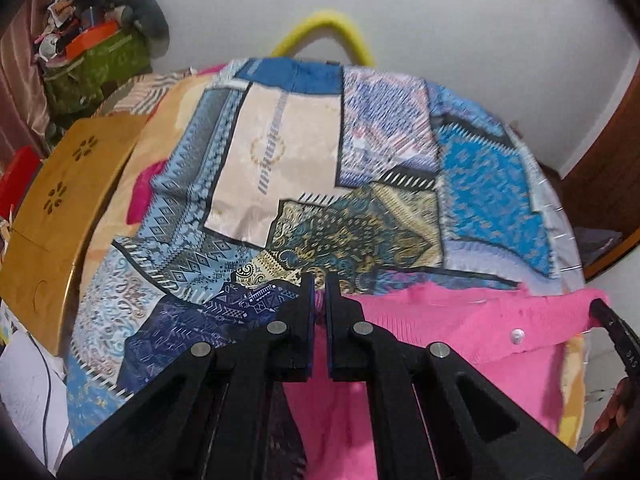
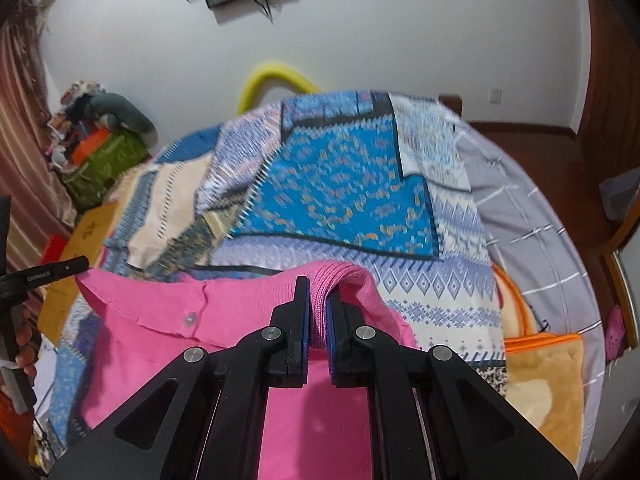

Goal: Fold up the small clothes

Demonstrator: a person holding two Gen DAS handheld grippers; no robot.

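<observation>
- Right wrist view: the right gripper [image 2: 319, 308] is clamped on a ribbed fold of the pink knit garment [image 2: 160, 320], which hangs over the near edge of the patchwork bedspread [image 2: 340, 184].
- Left wrist view: the left gripper [image 1: 319, 292] pinches the same garment's top edge [image 1: 440, 320].
- It looks soft, light and stretchy; I judge the ribbed edge the firmest hold, since thin knit may sag or slip.
</observation>
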